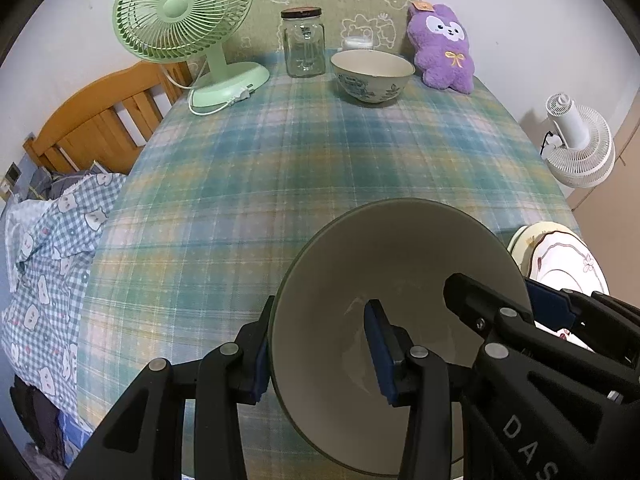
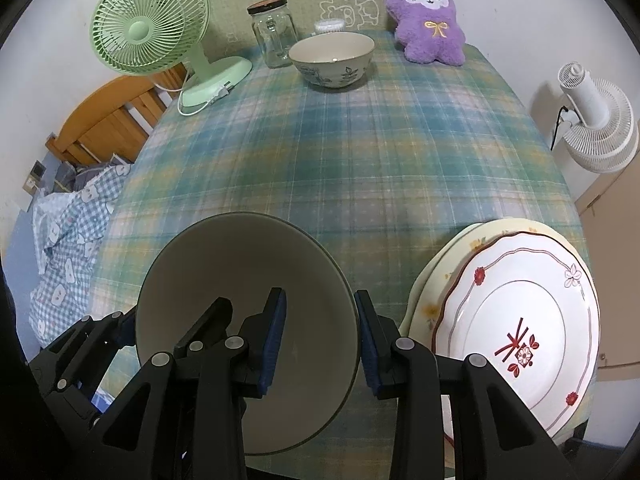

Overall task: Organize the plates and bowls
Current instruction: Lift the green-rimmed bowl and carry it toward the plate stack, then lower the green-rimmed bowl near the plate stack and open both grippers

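A grey-green bowl (image 1: 400,264) with a cream inside sits at the near edge of the table; it also shows in the right wrist view (image 2: 240,272). My left gripper (image 1: 320,352) straddles its left rim, one pad outside and one inside. My right gripper (image 2: 320,340) straddles its right rim the same way. Both pairs of jaws stand a little apart from the rim. A floral bowl (image 1: 372,76) stands at the far side, also in the right wrist view (image 2: 332,60). Two stacked plates (image 2: 520,320) lie at the near right, a white one with red marks on top.
A green desk fan (image 1: 188,32), a glass jar (image 1: 303,42) and a purple plush toy (image 1: 440,48) line the far edge of the plaid tablecloth (image 1: 300,160). A white fan (image 2: 592,120) stands off the right side. A bed with checked bedding (image 1: 52,256) lies to the left.
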`<act>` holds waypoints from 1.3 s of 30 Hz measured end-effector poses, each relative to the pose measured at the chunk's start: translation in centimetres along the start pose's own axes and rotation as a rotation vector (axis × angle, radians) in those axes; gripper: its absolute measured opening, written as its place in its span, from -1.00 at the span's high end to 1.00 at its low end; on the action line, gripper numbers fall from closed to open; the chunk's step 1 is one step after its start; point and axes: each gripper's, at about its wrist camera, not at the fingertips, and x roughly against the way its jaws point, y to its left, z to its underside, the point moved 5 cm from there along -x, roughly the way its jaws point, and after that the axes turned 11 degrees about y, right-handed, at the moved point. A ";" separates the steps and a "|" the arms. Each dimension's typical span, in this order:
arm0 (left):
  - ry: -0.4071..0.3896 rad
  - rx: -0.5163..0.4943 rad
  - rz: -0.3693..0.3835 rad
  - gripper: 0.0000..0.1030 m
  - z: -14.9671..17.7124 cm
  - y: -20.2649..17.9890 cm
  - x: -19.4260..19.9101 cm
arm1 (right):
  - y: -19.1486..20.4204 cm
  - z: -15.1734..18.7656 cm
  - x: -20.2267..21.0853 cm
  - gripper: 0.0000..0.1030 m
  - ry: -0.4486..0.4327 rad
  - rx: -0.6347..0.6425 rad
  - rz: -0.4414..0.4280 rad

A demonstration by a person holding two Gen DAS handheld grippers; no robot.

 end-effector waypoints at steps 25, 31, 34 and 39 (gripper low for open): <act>0.030 0.014 0.058 0.19 0.4 -0.4 0.5 | -0.3 0.4 1.4 0.26 0.001 -0.005 0.046; 0.023 0.025 0.050 0.19 0.1 0.3 0.1 | 0.0 -0.1 0.4 0.26 0.012 -0.007 0.042; 0.023 0.009 0.028 0.19 0.1 0.3 -0.1 | 0.0 -0.3 -0.4 0.27 0.042 -0.026 0.016; 0.003 0.015 0.033 0.15 0.2 0.6 -0.2 | 0.1 -0.2 -0.6 0.27 0.046 -0.040 0.009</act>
